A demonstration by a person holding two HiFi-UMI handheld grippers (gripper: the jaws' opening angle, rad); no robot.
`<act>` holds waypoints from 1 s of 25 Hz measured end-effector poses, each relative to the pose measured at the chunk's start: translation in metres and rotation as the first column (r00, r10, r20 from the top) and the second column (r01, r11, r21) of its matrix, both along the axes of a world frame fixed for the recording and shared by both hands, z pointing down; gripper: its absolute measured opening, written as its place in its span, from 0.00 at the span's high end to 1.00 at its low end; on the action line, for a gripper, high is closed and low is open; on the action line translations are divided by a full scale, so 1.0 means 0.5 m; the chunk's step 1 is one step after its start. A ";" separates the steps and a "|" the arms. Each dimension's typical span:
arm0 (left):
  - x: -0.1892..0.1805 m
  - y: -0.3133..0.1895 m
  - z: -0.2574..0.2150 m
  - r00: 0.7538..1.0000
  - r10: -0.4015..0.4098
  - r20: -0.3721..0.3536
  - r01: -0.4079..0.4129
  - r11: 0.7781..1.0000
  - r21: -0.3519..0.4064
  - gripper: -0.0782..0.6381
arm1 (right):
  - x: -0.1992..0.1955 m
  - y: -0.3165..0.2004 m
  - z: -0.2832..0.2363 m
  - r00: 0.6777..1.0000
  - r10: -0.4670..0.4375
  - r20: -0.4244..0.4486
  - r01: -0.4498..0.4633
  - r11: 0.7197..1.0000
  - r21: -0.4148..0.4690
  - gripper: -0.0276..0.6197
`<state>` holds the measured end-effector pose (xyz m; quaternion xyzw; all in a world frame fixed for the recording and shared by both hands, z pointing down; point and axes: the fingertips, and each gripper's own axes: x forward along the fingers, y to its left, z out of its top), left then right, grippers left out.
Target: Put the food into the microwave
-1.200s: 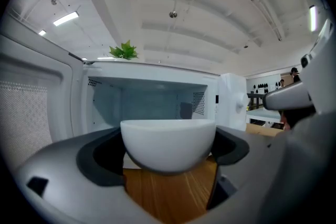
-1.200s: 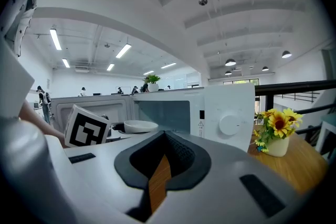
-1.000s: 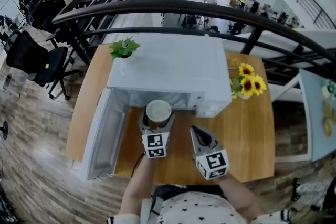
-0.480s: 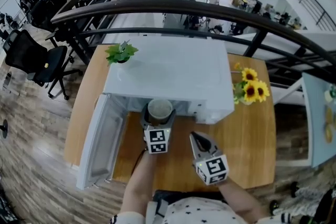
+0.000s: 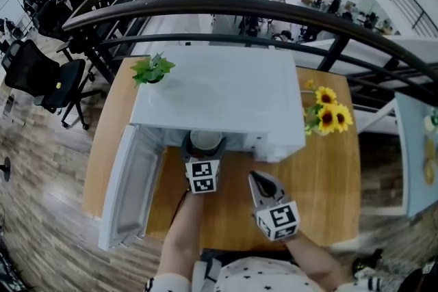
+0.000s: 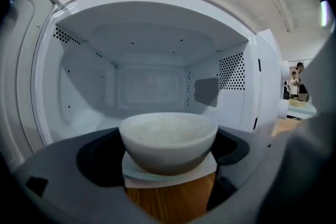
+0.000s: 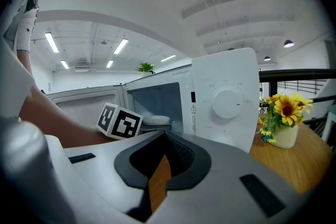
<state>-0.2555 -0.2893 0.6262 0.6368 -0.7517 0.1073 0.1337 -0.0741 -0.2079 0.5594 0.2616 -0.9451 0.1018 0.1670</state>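
Wooden table (image 5: 328, 181) carries open microwave (image 5: 219, 92), potted plant (image 5: 152, 69), sunflower vase (image 5: 327, 118).

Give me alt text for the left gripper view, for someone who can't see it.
The left gripper holds a white bowl of pale food between its jaws, at the mouth of an open, empty white microwave. The wooden table shows below the bowl.

White bowl (image 6: 168, 140) of food gripped between the jaws, open microwave (image 6: 152, 55) cavity directly ahead
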 end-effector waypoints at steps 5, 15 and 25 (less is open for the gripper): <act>0.000 -0.005 0.014 0.999 0.021 0.031 -0.020 0.999 -0.030 0.24 | -0.003 0.002 -0.004 1.000 -0.002 0.014 0.002 1.000 0.008 0.95; -0.008 -0.013 0.026 1.000 0.002 0.027 0.001 0.996 -0.090 0.24 | -0.005 0.007 -0.006 1.000 -0.005 0.017 0.004 1.000 0.012 0.95; -0.001 0.003 0.023 1.000 0.004 0.003 -0.004 0.994 -0.109 0.24 | -0.006 0.020 -0.013 1.000 0.007 0.022 -0.008 1.000 0.021 0.95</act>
